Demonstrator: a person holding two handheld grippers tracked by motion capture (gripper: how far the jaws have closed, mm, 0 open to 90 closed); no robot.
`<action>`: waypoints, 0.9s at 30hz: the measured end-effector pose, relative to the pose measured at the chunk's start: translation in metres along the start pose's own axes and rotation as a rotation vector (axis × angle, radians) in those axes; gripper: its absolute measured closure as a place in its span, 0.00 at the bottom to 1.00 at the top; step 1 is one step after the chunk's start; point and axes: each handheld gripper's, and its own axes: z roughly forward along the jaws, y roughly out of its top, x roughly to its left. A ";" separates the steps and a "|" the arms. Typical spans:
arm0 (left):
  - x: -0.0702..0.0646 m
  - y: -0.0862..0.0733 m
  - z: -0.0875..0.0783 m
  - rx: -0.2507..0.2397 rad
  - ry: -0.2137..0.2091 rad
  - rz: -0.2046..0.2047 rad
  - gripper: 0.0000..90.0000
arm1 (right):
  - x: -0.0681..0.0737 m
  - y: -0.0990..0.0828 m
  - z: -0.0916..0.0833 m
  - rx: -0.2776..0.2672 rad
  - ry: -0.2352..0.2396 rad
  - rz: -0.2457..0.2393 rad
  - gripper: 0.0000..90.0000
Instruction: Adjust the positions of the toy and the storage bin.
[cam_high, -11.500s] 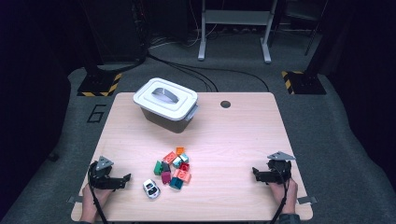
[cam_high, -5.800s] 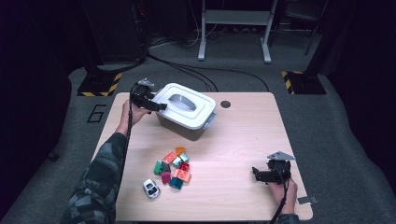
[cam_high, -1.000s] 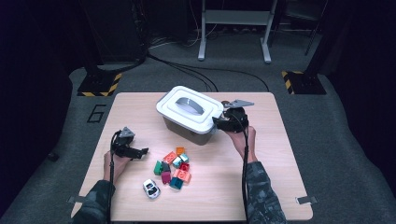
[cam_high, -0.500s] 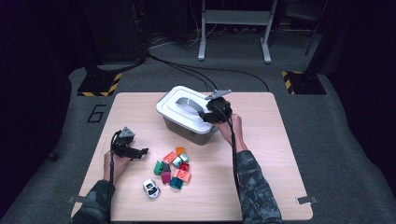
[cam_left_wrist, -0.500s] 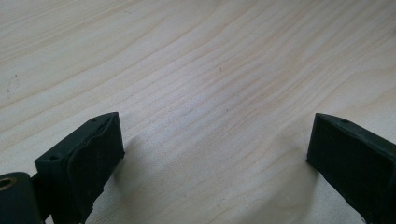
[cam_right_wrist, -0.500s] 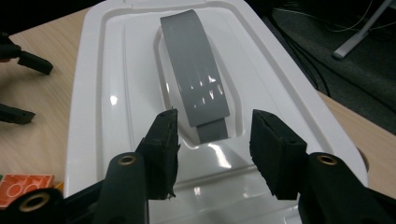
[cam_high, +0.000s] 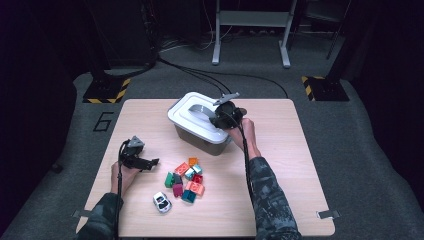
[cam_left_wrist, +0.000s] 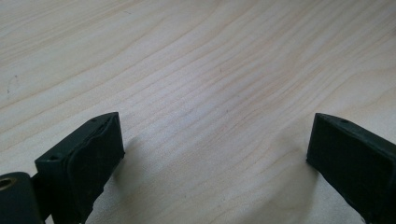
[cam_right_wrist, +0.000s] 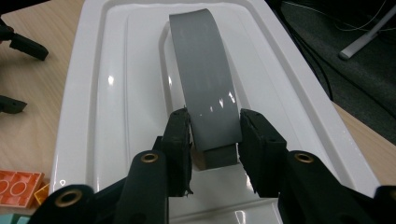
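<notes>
We see a grey box (cam_high: 202, 141) with a white lid (cam_right_wrist: 112, 93) standing on the far middle of the table (cam_high: 300, 150), set at a slant to its edges. The lid sits closed on the box. It is glossy, with a raised rim and a sunken centre. A flat grey handle (cam_right_wrist: 205, 93) arches lengthwise over that hollow. Below the box, near it, we find a small heap of coloured blocks (cam_high: 186, 177).
</notes>
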 end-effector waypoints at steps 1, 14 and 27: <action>0.000 0.000 0.000 -0.001 0.000 0.000 0.04 | 0.001 0.000 -0.001 0.007 -0.009 -0.021 0.72; 0.000 0.000 0.000 0.000 0.001 0.000 0.04 | 0.008 -0.010 -0.016 0.019 -0.015 -0.010 0.73; 0.000 0.000 0.000 -0.002 0.008 0.002 0.04 | 0.015 -0.030 -0.041 0.028 -0.047 0.022 0.73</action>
